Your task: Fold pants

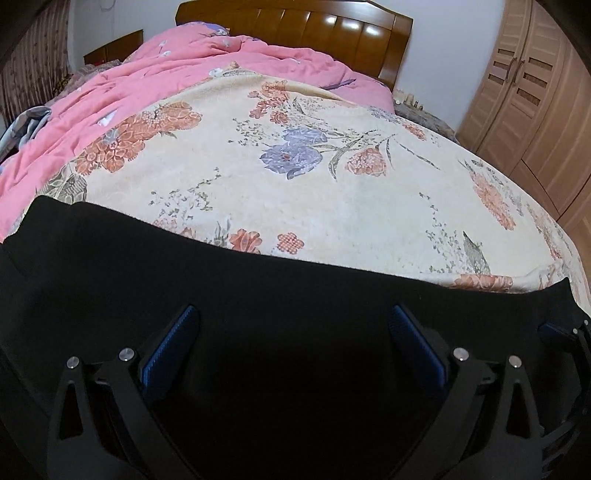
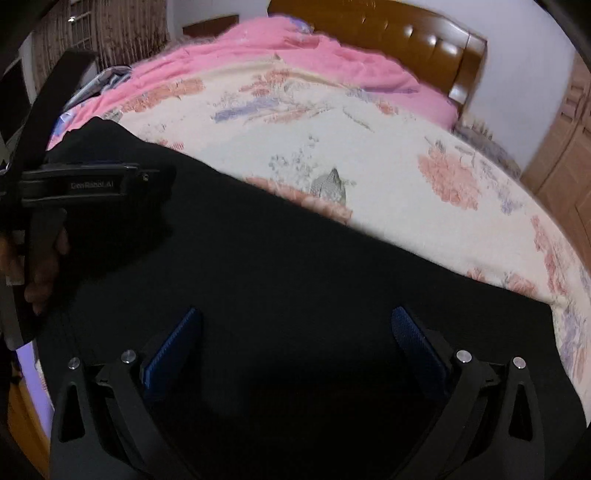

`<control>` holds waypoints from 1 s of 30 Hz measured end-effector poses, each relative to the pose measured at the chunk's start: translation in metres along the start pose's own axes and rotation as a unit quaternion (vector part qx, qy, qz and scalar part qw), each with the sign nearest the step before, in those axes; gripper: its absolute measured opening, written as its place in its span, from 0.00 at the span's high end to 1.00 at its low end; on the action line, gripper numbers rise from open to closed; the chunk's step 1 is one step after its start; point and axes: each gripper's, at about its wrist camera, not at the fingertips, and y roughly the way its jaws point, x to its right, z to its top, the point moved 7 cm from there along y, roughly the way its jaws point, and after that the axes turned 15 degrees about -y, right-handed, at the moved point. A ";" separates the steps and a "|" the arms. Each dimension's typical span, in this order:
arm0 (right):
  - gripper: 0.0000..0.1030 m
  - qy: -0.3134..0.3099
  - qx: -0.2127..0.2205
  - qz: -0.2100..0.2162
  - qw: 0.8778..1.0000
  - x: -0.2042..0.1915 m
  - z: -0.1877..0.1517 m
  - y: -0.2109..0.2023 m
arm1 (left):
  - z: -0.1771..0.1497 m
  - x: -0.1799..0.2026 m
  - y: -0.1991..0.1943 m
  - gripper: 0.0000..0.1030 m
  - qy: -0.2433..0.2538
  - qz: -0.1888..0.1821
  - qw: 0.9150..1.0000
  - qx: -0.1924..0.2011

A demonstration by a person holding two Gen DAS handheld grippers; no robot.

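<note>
Left wrist view: left gripper (image 1: 291, 314) spread wide above black pants (image 1: 258, 295), gripping nothing. Right gripper (image 2: 295, 317) likewise spread over pants. Pants flat across near edge of floral blanket (image 1: 332, 206); pink quilt (image 1: 110, 85) and wooden headboard (image 1: 314, 26) far, wardrobe (image 1: 535, 92) right.

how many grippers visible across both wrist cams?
2. The left gripper hangs open over the black pants; the right gripper, also open, hangs above the pants further right.
</note>
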 end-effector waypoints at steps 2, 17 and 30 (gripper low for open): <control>0.04 0.016 -0.019 -0.016 1.000 0.003 -0.005 -0.008 | 0.000 0.000 0.000 0.01 -0.001 -0.001 1.000 0.000; 0.04 -0.069 0.031 0.050 0.996 -0.056 -0.059 -0.058 | 0.003 -0.004 0.002 0.01 -0.015 -0.015 1.000 -0.002; 0.04 0.026 -0.005 -0.027 0.999 0.056 -0.193 -0.106 | 0.003 -0.002 0.001 0.01 -0.011 -0.002 1.000 0.008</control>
